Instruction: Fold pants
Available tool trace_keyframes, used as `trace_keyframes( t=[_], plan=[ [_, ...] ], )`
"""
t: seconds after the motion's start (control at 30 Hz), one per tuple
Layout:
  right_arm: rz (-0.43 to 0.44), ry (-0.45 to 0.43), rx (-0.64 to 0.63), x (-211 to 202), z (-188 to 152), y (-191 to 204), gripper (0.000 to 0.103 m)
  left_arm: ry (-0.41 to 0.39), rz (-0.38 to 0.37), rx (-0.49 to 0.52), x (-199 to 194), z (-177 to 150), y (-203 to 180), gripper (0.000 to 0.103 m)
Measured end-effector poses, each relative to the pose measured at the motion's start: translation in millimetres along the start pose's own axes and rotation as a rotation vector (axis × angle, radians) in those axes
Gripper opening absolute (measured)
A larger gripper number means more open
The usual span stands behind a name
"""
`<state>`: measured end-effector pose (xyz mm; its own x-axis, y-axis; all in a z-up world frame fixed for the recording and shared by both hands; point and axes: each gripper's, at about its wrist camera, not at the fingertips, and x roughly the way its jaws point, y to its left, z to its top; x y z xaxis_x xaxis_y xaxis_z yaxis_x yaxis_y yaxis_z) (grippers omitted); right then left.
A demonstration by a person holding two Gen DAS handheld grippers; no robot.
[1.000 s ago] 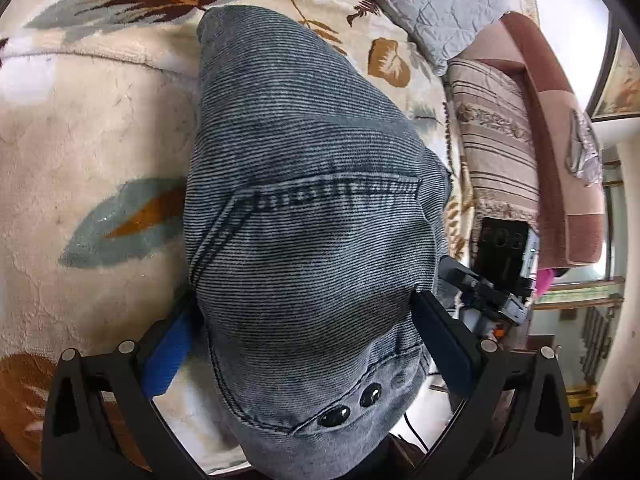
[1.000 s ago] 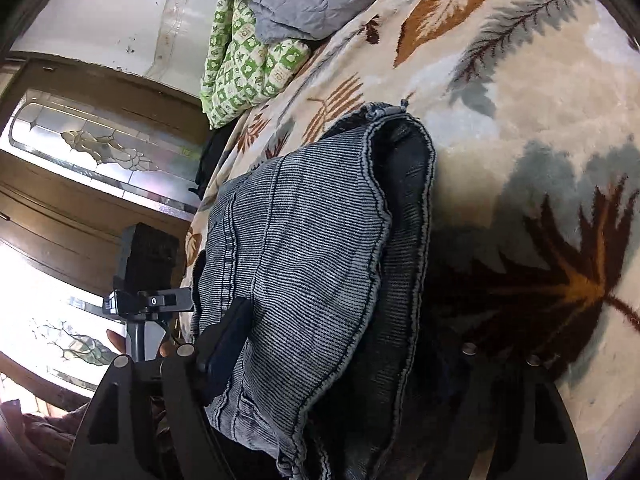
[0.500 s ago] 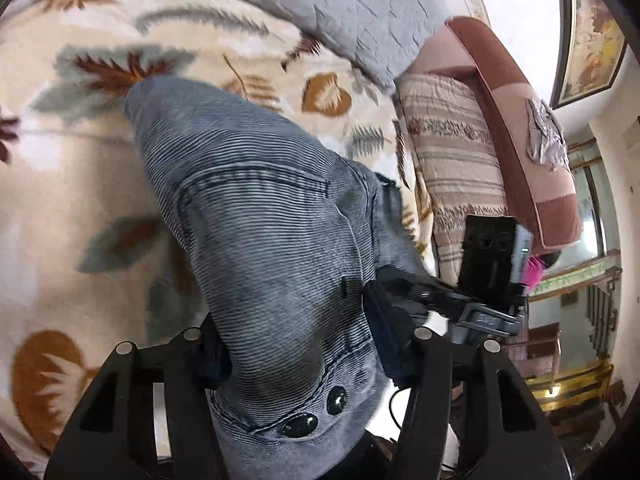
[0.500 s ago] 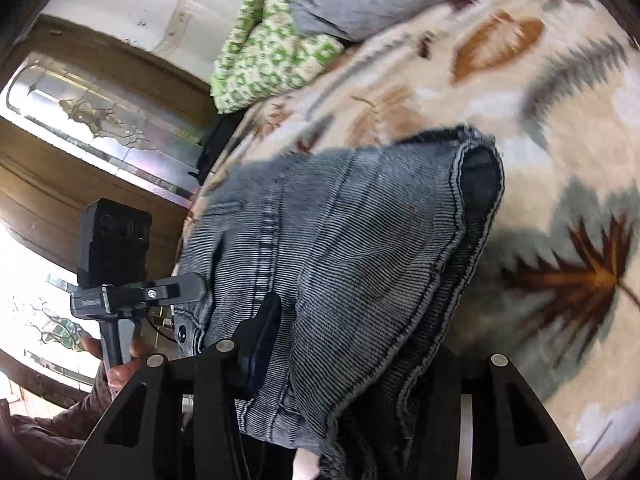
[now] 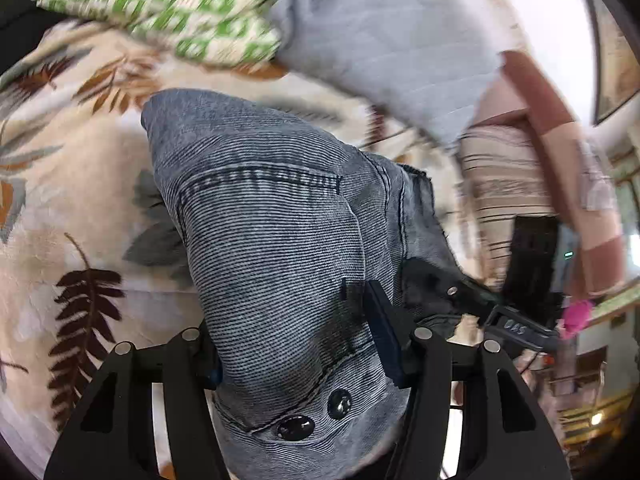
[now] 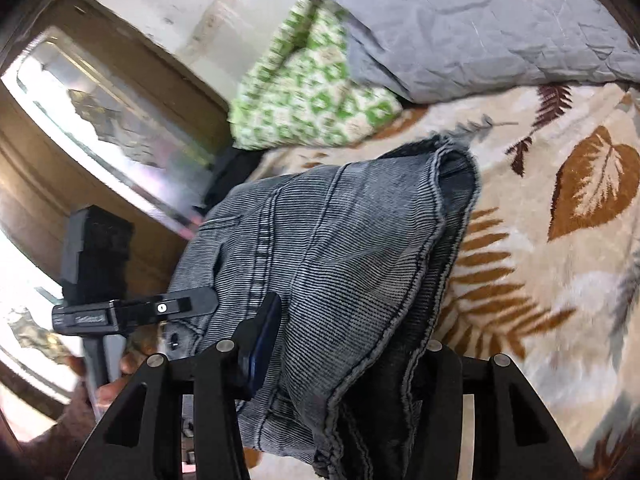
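You hold the pants (image 5: 280, 240) lifted above the blanket (image 5: 60, 208), left gripper (image 5: 292, 344) and right gripper (image 6: 344, 344) both clamped on the waistband end, probably to carry it over for a fold

Bed's got a cream fleece blanket with brown and grey leaf prints (image 5: 80, 216), a green-and-white patterned pillow (image 6: 312, 108), grey quilted pillow (image 5: 384, 44), plus a wood-framed frosted glass window (image 6: 104, 92) glowing bright.
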<state>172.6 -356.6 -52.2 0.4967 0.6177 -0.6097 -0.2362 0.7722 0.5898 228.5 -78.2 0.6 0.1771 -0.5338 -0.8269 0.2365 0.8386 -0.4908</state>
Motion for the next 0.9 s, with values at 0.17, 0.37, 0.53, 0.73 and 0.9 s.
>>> trace_keyframes(
  t=[0.17,0.37,0.53,0.73,0.9],
  plan=[
    [-0.171,0.055,-0.030,41,-8,-26,0.052,0.047,0.127,-0.005,47,-10,26,0.073],
    [-0.307,0.015,-0.098,33,-16,-42,0.079,-0.013,0.210,-0.005,43,-20,31,0.097],
    [-0.325,-0.009,0.018,-5,-18,-51,0.081,-0.079,0.320,0.005,16,-35,15,0.097],
    [-0.460,0.026,-0.020,-30,-44,-12,0.098,-0.141,0.426,0.014,-7,-81,-15,0.097],
    [-0.547,0.069,-0.055,-41,-91,22,0.102,-0.198,0.394,-0.049,-20,-124,-25,0.097]
  ],
)
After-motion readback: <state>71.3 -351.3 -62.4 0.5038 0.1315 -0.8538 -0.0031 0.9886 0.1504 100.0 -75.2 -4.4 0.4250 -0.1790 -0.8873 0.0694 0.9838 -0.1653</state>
